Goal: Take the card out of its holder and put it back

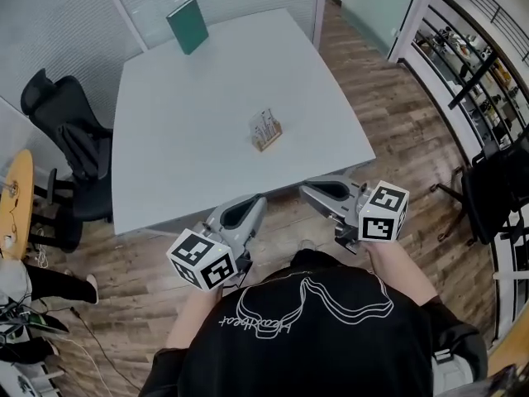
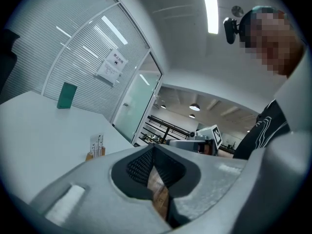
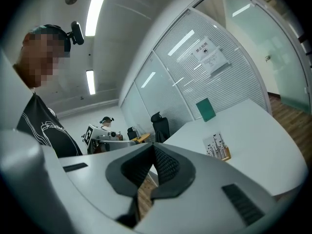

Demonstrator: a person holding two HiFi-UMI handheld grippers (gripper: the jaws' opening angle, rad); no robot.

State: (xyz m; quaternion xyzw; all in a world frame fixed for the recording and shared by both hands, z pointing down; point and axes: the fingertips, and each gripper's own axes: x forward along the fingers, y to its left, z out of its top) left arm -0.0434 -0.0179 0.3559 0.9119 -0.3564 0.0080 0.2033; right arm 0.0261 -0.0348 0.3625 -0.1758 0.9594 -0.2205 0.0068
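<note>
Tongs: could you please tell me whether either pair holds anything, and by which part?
Nothing is held: left tongs and right tongs are both shut, empty; the card stands in its holder.

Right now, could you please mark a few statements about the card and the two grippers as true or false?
The card stands in its wooden holder on the table. True.
The left gripper grips the card. False: its jaws are shut on nothing, off the table's near edge.
The right gripper is wide open. False: its jaws are together, with nothing between them.
A green book stands at the table's far edge. True.
</note>
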